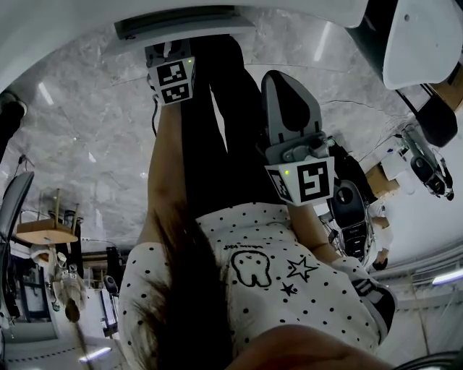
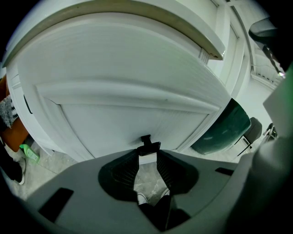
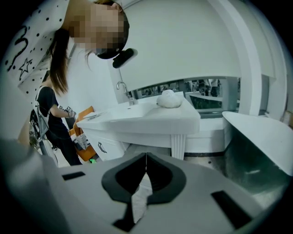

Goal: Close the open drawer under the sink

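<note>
In the left gripper view a white drawer front (image 2: 137, 114) fills the frame under the sink's counter edge (image 2: 151, 27). Its small black handle (image 2: 147, 142) sits right between the tips of my left gripper (image 2: 147, 153), whose jaws are closed against its two sides. In the head view the left gripper's marker cube (image 1: 173, 79) reaches toward the white cabinet (image 1: 184, 22) at the top. My right gripper (image 3: 146, 157) hangs back with its jaws together and nothing in them. Its cube (image 1: 307, 181) is beside the person's legs.
A dark green bin (image 2: 224, 132) stands right of the cabinet. An orange seat (image 2: 13, 132) and a green object (image 2: 28, 153) are on the floor at the left. The right gripper view shows a sink counter (image 3: 151, 119) with a faucet (image 3: 123, 91), and a person.
</note>
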Motion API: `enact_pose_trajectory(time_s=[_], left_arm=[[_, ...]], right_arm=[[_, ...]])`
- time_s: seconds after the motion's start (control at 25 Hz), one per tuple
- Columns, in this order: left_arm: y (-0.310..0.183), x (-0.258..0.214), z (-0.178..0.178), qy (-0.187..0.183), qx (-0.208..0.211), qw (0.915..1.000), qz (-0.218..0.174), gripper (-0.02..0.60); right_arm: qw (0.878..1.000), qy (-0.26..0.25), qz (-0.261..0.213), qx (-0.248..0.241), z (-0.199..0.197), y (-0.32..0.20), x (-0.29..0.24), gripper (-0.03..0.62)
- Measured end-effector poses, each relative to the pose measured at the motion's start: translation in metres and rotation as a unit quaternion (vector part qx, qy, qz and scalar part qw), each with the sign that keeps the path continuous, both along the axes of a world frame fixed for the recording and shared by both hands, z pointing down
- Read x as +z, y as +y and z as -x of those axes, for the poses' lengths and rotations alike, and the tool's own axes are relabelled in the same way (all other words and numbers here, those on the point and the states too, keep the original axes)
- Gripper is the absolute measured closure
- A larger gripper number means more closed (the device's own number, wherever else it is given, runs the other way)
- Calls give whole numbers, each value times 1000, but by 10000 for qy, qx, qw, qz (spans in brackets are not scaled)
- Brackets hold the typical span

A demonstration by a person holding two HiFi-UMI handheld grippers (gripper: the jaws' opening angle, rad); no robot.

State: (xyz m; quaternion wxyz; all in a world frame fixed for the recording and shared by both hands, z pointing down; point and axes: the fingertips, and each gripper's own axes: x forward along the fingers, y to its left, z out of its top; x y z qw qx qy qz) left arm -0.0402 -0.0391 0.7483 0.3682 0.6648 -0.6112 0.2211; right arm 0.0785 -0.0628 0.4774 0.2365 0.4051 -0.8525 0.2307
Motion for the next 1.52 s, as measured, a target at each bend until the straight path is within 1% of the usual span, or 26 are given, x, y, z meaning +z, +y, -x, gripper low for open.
enact_pose_trajectory(time_s=[0.36, 0.48, 0.76, 0.92, 1.16, 1.36, 1.52], left_arm=[[-7, -4, 5, -13, 28, 10000, 39, 463], [-7, -4, 3, -20, 83, 10000, 45, 463], [-9, -5, 0, -38, 66, 9999, 91, 463], [-14, -3, 2, -3, 71, 9999, 105, 463], [-21, -2, 15, 13, 13, 10000, 2, 463], [-38, -9, 8, 6, -24, 10000, -57, 463], [-44, -9, 13, -5, -48, 10000, -85, 463]], right_arm=[[9999, 33, -18, 149, -6, -1, -4, 579], [9998, 35, -12, 193, -7, 0, -4, 579], [9996, 29, -6, 290, -10, 3, -4, 579], [9995, 18, 14, 300, -7, 4, 0, 579], [9997, 11, 38, 261, 5, 12, 3, 579], [9996, 18, 53, 273, -5, 3, -1, 579], [9996, 10, 72, 276, -1, 0, 0, 579]])
